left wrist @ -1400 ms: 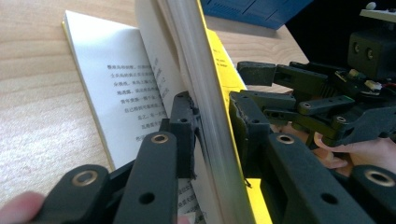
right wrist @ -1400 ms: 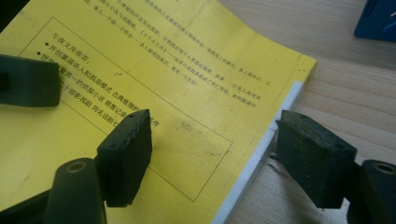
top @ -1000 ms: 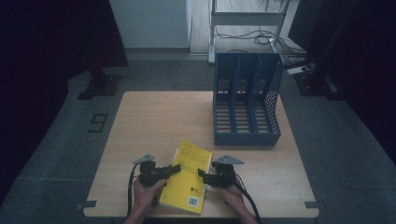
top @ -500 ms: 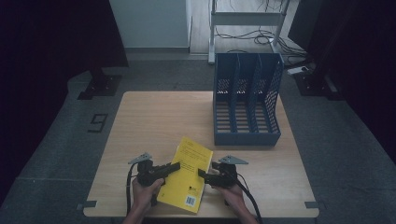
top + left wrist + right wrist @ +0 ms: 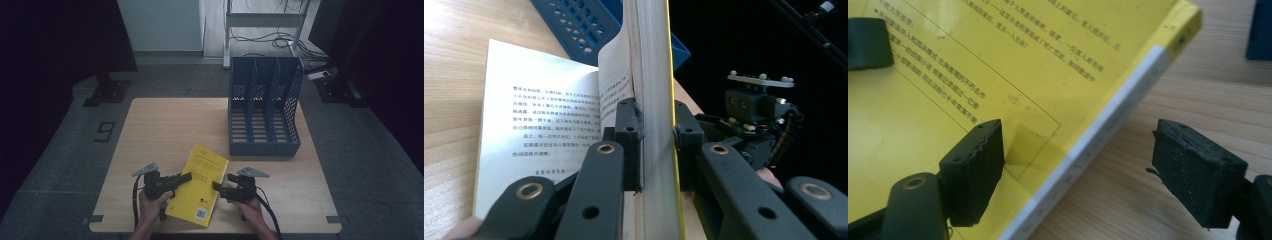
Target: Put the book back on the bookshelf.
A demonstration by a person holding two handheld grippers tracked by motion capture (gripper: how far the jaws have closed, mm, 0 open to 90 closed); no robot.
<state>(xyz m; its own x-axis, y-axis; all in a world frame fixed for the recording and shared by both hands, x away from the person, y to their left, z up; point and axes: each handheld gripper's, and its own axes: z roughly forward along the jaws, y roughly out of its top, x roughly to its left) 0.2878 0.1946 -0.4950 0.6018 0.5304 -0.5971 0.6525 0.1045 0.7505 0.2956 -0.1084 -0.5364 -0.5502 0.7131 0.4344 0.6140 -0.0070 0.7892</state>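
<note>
On your wooden table the blue file rack stands at the far right. The yellow book lies near your edge, between both hands. Your left gripper clamps its page block and cover. Your right gripper has just been opening, its jaws straddling the spine without pressing.

A light wooden table stands on a grey floor in a dim room. On the right half of the table sits a blue file rack with three upright compartments and perforated side walls, its open front facing the near edge. Behind the table a white metal frame rises, with dark cables lying loose under it. To the left, a black stand foot rests on the floor.
</note>
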